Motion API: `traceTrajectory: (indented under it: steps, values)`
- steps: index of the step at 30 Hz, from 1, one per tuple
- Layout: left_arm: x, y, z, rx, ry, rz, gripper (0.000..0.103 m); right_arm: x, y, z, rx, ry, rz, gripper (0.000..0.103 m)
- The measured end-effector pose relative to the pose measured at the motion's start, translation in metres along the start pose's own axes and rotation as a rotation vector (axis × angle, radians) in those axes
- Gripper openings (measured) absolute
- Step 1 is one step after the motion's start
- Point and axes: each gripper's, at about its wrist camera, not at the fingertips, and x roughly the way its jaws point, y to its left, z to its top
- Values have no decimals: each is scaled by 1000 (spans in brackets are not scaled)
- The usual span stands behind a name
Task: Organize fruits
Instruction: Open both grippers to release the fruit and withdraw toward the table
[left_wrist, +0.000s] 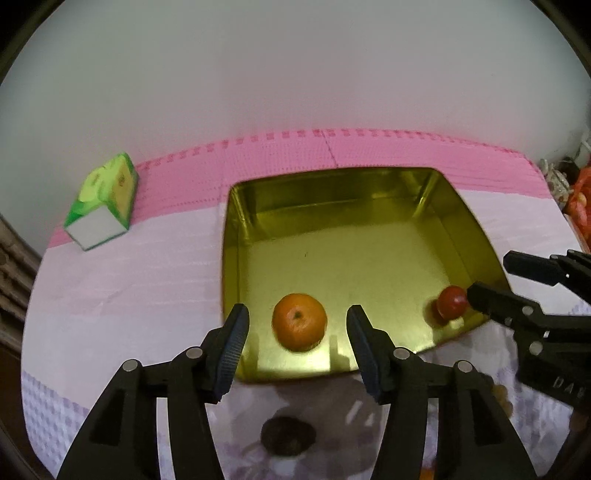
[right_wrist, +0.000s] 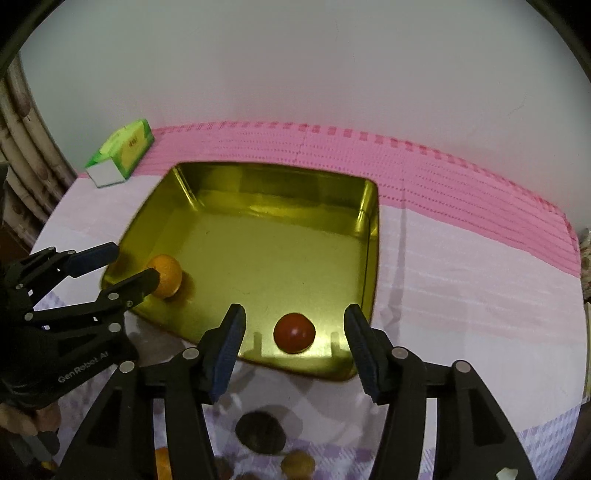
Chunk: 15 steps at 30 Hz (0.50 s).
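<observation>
A gold metal tray (left_wrist: 343, 221) is taken as the reference; it is set on a pale checked cloth (left_wrist: 129, 280) with a pink mat (left_wrist: 369, 151) behind it.

Orange (left_wrist: 299, 321): seen resting on the tray floor, close to the tray's near wall at its left corner. It lies between the pads of the left gripper (left_wrist: 297, 347) but is touched by neither; a clear gap is seen on each side. The left jaws are noted as moderately wide and holding nothing.

Red fruit (right_wrist: 294, 332): seen resting on the tray floor near the tray's near-right corner. It lies between the pads of the right gripper (right_wrist: 293, 349), again with free space on both sides. The right jaws are noted as wide apart and empty.

Both fruits are recorded as inside the tray and well apart from each other.

Outside the tray, just in front of its near wall, a dark round fruit (left_wrist: 288, 434) is seen on the cloth; smaller fruits beside it are too blurred to identify. A green tissue box (left_wrist: 105, 199) is noted beyond the tray's far-left corner, on the edge of the pink mat.
</observation>
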Motion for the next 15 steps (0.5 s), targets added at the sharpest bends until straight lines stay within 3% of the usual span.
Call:
traceTrajectory:
  steps: [7, 15]
  values:
    - [-38, 6, -48, 12, 15, 31, 56, -30, 2, -36, 4, 1, 9, 53]
    - [-54, 13, -110, -17, 72, 44, 56, -43, 1, -92, 34, 44, 0, 51]
